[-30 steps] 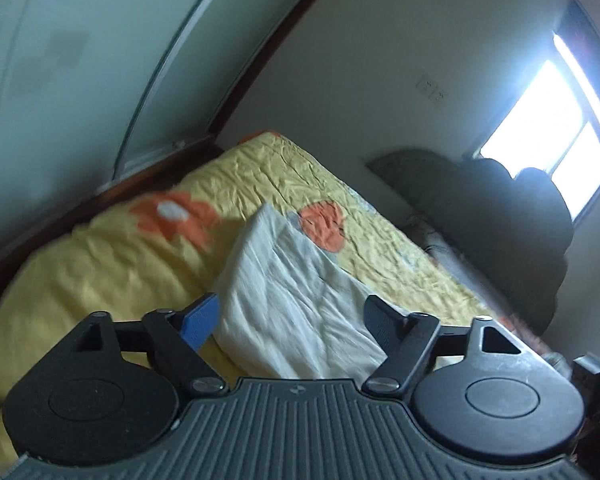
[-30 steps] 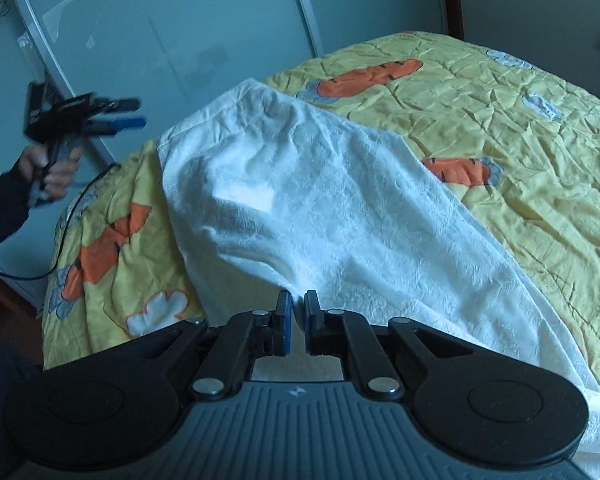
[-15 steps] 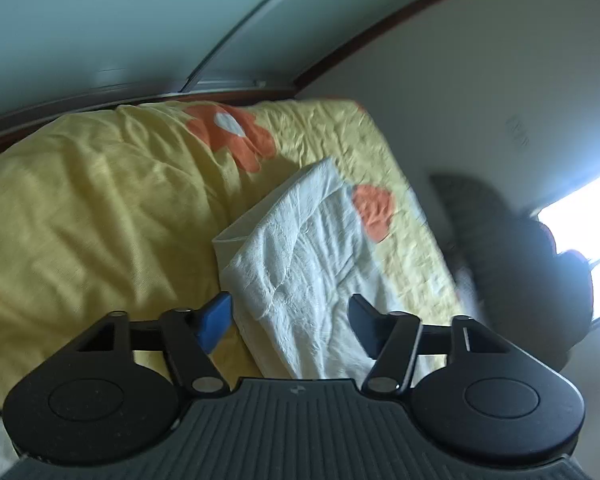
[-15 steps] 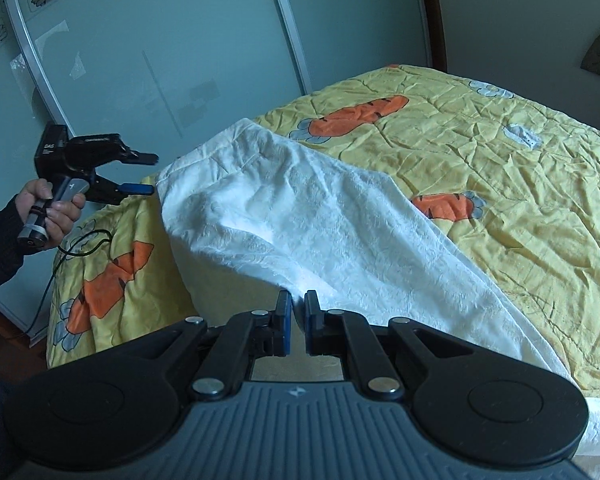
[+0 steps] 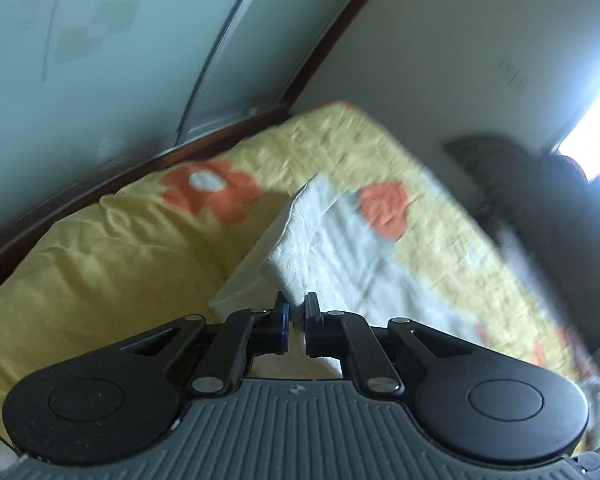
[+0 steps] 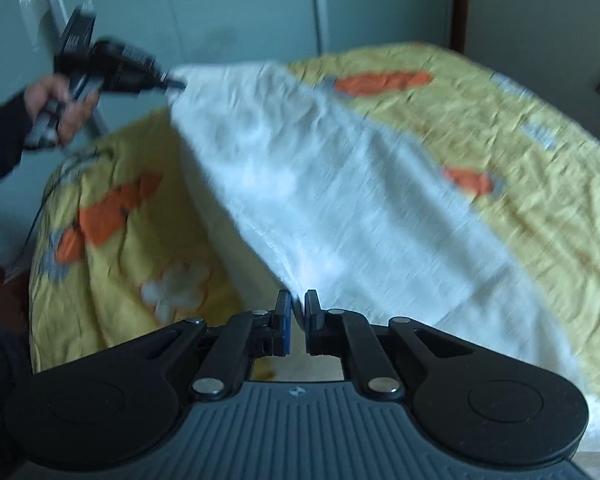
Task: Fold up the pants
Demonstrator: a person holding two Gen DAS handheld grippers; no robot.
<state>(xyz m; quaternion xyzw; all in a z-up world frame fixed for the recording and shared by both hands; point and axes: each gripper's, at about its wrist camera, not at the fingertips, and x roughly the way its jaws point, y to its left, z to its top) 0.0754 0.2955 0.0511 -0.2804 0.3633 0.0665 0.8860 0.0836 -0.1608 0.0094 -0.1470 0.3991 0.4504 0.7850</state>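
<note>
We have the white pants (image 6: 340, 200) spread over the yellow bedspread (image 6: 520, 120), and we grip one end at two corners so the cloth hangs taut between them and can be carried over in one flat sheet. Our left gripper (image 5: 296, 312) has just been closing and now pinches the corner nearest the wardrobe doors (image 5: 100, 40); the right gripper (image 6: 296, 312) is clamped on the corner at the bedspread's near edge. The held edge stands lifted off the bedspread, while the far length of the pants lies flat on it. The fabric looks thin, crinkled and slightly textured, blurred by motion.
</note>
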